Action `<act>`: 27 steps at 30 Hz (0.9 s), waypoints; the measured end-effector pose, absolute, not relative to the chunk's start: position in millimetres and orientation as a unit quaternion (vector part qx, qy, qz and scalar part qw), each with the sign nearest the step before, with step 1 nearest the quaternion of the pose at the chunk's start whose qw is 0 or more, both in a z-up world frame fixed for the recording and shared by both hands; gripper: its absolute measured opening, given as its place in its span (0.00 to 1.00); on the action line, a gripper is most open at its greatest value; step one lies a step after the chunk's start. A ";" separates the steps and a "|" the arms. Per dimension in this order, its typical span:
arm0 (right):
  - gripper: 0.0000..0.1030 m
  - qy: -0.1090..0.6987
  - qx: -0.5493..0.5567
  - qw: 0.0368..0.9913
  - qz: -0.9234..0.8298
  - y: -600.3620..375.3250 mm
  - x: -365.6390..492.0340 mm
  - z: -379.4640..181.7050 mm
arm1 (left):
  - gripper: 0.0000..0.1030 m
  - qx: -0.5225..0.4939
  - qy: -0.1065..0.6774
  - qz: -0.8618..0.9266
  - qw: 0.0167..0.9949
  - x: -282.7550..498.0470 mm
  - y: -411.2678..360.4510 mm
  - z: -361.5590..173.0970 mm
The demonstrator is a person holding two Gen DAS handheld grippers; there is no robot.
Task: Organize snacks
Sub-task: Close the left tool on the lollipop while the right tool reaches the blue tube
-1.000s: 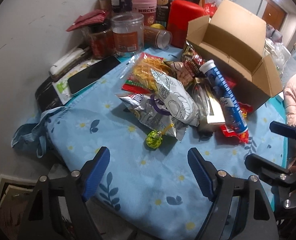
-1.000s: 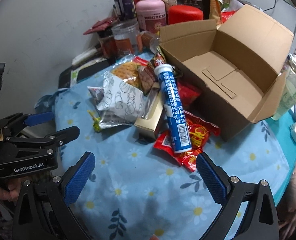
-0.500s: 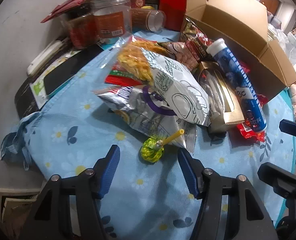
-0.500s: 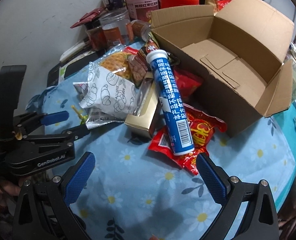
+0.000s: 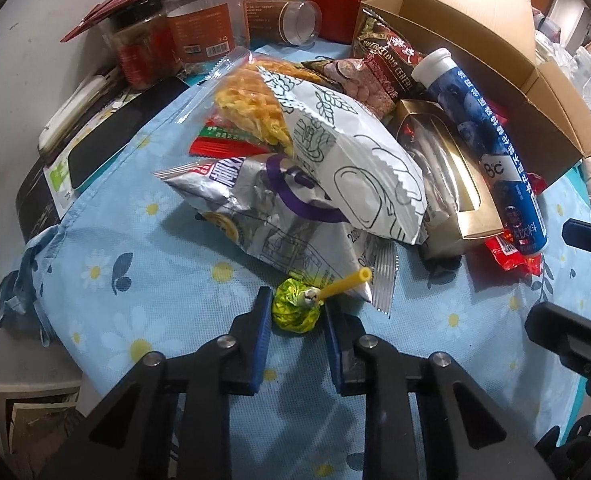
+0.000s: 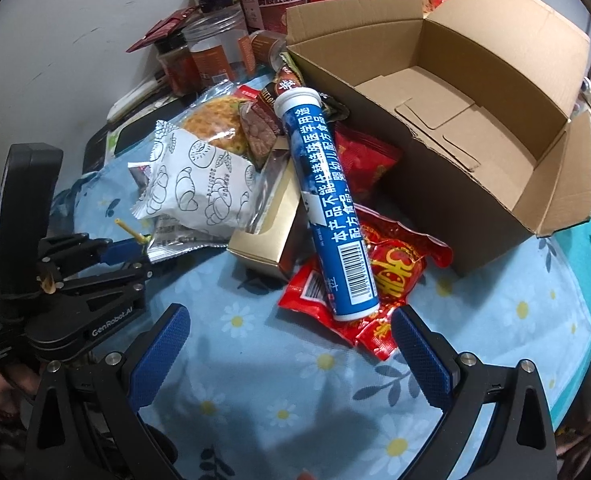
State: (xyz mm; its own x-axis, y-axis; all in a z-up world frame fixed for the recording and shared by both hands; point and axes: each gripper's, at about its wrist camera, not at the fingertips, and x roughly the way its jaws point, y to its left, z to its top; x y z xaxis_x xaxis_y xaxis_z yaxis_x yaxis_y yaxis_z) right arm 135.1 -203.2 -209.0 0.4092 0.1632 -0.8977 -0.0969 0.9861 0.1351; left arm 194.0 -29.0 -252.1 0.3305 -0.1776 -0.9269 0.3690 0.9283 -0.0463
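Pinching the lollipop (image 5: 295,312) with the left gripper (image 5: 297,322) (box (image 6: 475,92) is sitting empty), right gripper (image 6: 291,344) hanging wide open, whole pile (image 5: 315,168) still waiting.

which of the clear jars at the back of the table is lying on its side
The small clear jar with the brown label, just left of the cardboard box, its round end facing the camera. The other jars stand upright.

We see bare floral cloth (image 6: 295,380) open across the lower frame; the snack heap (image 6: 215,184) and blue tube (image 6: 327,216) block the centre, the cardboard box (image 6: 475,128) the upper right.
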 end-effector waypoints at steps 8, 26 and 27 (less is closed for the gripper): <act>0.99 0.539 0.036 0.838 0.082 -209.2 132.3 -210.4 | 0.24 0.079 0.555 -0.170 0.810 179.3 -31.0 -240.3; 0.98 0.543 0.041 0.835 0.076 -225.8 124.6 -213.2 | 0.24 0.070 0.561 -0.166 0.808 174.1 -43.7 -231.7; 0.98 0.543 0.042 0.835 0.074 -227.0 124.4 -214.1 | 0.24 0.067 0.560 -0.167 0.809 175.4 -42.7 -232.9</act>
